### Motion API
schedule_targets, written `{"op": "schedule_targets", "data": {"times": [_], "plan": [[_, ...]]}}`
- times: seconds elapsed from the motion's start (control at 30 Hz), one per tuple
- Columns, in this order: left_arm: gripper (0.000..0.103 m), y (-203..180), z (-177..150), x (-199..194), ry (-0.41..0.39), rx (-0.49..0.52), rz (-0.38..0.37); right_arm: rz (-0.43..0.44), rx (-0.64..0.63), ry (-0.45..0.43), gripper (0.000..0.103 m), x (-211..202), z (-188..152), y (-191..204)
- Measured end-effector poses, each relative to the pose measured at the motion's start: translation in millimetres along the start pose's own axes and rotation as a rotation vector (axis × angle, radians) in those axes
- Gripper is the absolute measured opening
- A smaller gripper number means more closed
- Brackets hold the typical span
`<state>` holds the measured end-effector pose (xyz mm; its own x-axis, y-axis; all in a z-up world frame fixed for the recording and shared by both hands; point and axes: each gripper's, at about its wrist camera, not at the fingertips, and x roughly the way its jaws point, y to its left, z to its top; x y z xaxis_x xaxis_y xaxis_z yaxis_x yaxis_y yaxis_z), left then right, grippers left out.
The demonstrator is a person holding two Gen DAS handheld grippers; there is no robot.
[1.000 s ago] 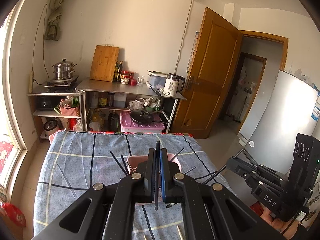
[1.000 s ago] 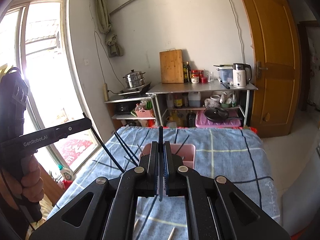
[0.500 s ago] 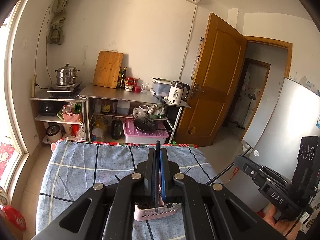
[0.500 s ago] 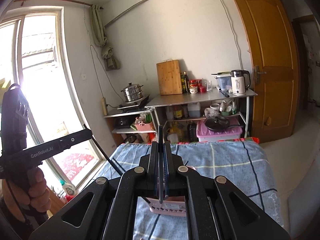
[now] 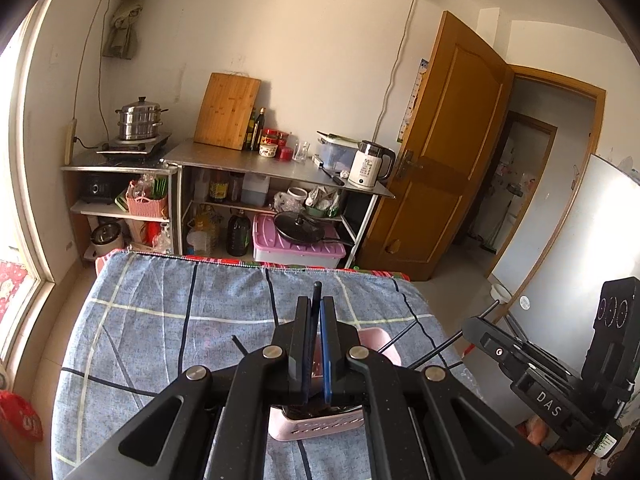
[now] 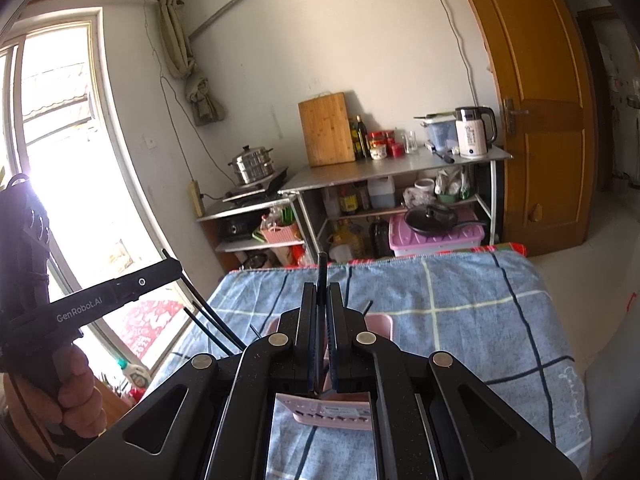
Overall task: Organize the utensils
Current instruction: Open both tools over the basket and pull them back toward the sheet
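- Blue checked cloth [image 5: 168, 320] covers the whole work surface, and the pink basket [image 5: 376, 340] sits on it low in both wrist views, mostly hidden under the gripper bodies.
- From the left gripper [image 5: 317, 320], the basket lies at six o'clock, right beneath the fingers; only its right corner and its slotted near wall show.
- From the right gripper [image 6: 321, 300], same story: the basket [image 6: 380, 326] sits at six o'clock, its top corners peeking out either side of the fingers and its near wall showing below.
- Left jaws are squeezed nearly shut on a thin black chopstick [image 5: 317, 294], which pokes out past the fingertips toward twelve o'clock, its long axis running along the fingers.
- Right jaws likewise are clamped tight on a black chopstick [image 6: 322, 272], tip at twelve o'clock, shaft trailing down toward the basket.
- Loose black sticks fan out at two to three o'clock in the left view, their lower ends hidden; I can't tell whether they stand in the basket.
- My read: both hands are about equally near, so each stick wants tipping upright, then dropping down into the basket.
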<state>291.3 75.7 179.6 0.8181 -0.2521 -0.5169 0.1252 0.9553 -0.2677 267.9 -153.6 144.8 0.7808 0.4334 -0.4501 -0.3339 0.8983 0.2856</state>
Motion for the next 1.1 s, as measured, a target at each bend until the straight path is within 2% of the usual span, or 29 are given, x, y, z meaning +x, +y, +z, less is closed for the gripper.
{"op": "schedule_targets", "data": {"times": [0.33,0.57,0.73,0.93,1.1], "plan": [[0.004,12,-28,41,0.098,-0.014,0.026,-0.024,-0.009,0.092,0.005,27,-18,-2],[0.005,17,-32,46,0.118,-0.015,0.039,-0.01,0.008,0.141,0.006,33,-24,-9],[0.019,18,-31,31,0.082,-0.026,0.031,-0.008,0.009,0.097,0.012,14,-17,-10],[0.022,16,-35,8,0.041,-0.023,0.039,-0.006,0.022,0.065,0.013,-6,-15,-14],[0.022,14,-48,-15,0.01,-0.015,0.038,-0.008,0.021,0.06,0.013,-23,-26,-17]]}}
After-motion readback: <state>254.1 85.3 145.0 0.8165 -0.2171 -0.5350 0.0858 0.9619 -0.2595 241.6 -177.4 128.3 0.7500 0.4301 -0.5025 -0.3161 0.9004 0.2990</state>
